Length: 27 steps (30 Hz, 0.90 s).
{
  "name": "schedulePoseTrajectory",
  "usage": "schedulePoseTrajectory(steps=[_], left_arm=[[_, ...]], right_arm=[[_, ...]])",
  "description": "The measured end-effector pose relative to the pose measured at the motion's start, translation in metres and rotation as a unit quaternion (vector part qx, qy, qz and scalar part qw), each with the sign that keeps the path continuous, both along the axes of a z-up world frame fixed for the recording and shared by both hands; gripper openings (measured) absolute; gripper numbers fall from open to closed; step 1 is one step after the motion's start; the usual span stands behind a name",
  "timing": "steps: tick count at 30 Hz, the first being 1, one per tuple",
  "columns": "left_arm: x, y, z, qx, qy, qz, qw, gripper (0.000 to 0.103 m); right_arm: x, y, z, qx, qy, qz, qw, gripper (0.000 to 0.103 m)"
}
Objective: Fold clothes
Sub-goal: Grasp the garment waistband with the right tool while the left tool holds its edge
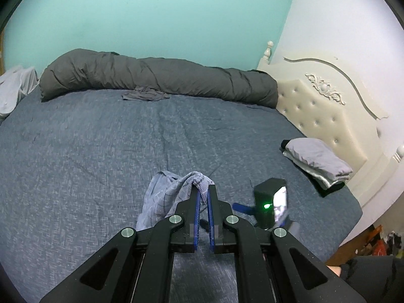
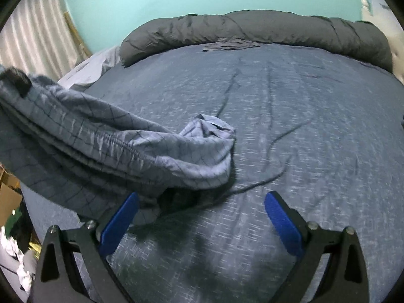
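On a blue-sheeted bed [image 2: 290,101], left gripper [image 1: 202,189] is clamping checked shorts [image 2: 126,146]; right gripper [image 2: 202,202], jaws wide, should be pinching the waistband's slack end.

Turquoise wall [image 1: 151,12] behind blue bed [image 1: 101,139], cream headboard [image 1: 315,116].

Bed cover [image 1: 101,139]: blue-grey and creased, spread under my tool across the whole bed
Duvet [image 1: 156,75]: dark grey, rolled into one long bolster along the bed's far edge; its right end meets the headboard
Headboard [image 1: 320,116]: cream, tufted, carved scroll on top, standing at the bed's right edge
Wall [image 1: 151,12]: turquoise behind the far edge; white behind the headboard
Curtain [image 2: 32,38]: pale, pleated, beyond the bed's far left corner
Clutter [image 2: 10,194]: cardboard and crumpled paper below the bed's left edge
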State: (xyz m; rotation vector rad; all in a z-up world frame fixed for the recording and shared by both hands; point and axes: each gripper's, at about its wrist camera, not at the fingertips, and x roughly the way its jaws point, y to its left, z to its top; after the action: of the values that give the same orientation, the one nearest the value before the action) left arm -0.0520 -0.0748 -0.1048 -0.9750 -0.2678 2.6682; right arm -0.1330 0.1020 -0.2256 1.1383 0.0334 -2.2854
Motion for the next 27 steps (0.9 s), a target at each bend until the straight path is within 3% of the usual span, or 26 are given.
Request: schedulePoseTrajectory(steps=[10, 13, 15, 21, 26, 27], left_arm=[[0.005, -0.004, 0.006, 0.001, 0.002, -0.004, 1.0, 0.006], [0.007, -0.004, 0.008, 0.001, 0.002, -0.005, 1.0, 0.006], [0.008, -0.004, 0.01, 0.002, 0.003, -0.007, 1.0, 0.006], [0.016, -0.007, 0.016, -0.004, 0.01, -0.01, 0.9999, 0.006], [0.02, -0.005, 0.027, -0.006, 0.018, -0.013, 0.9997, 0.006], [0.021, -0.004, 0.029, -0.008, 0.019, -0.013, 0.9997, 0.006]], right_arm=[[0.001, -0.023, -0.007, 0.006, 0.02, 0.031, 0.999, 0.071], [-0.005, -0.023, -0.006, 0.0, 0.018, 0.032, 0.999, 0.055], [-0.006, -0.024, -0.005, 0.001, 0.023, 0.036, 0.999, 0.035], [-0.005, -0.008, 0.018, -0.009, 0.057, 0.026, 0.998, 0.005], [-0.002, 0.003, 0.04, -0.039, 0.057, 0.039, 0.997, 0.005], [0.002, 0.004, 0.043, -0.045, 0.055, 0.039, 0.997, 0.014]])
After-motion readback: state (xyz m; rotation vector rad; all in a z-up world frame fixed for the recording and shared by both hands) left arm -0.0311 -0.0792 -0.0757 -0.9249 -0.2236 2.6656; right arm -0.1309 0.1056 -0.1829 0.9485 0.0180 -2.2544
